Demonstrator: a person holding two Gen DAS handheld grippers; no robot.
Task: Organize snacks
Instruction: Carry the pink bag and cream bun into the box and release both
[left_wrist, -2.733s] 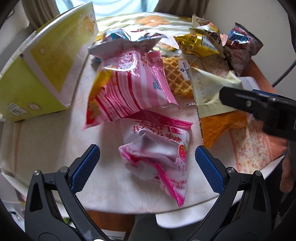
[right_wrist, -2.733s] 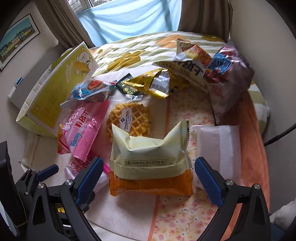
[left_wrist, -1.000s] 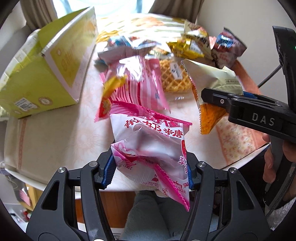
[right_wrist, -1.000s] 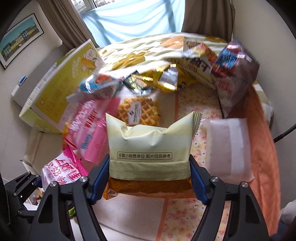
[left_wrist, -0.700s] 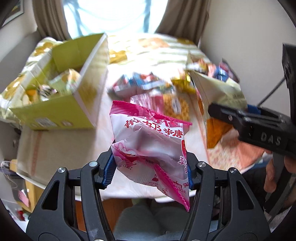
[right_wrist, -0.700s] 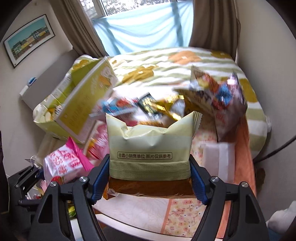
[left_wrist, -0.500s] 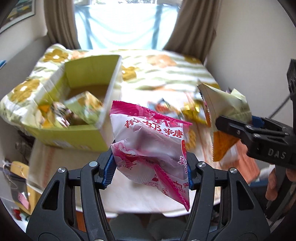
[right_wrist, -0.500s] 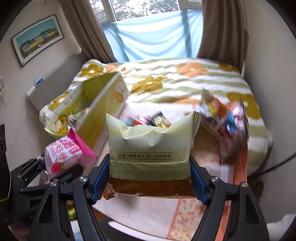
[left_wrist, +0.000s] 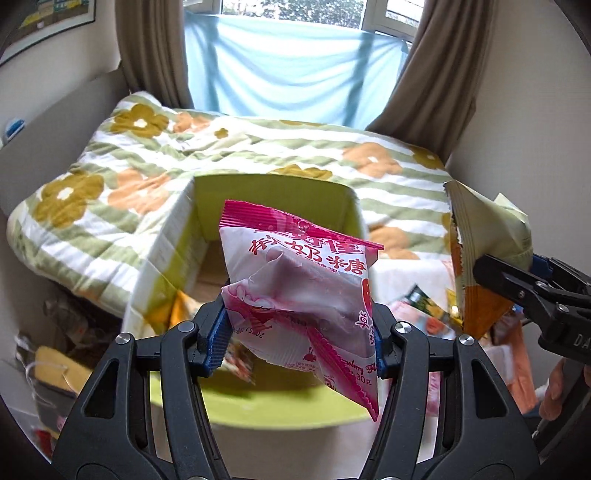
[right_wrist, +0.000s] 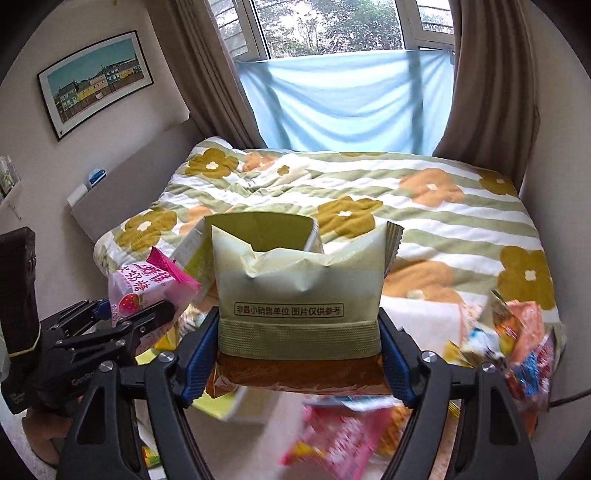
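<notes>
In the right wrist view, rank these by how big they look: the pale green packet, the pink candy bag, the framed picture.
1. pale green packet, largest by far, but closest to the lens.
2 and 3. framed picture and pink candy bag look alike in size; the picture is farther away, so no ranking.

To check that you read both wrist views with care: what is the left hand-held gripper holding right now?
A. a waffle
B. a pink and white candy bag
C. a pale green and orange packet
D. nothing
B: the left hand-held gripper has its blue pads pressed on the pink and white candy bag, raised in front of the yellow-green box.
</notes>
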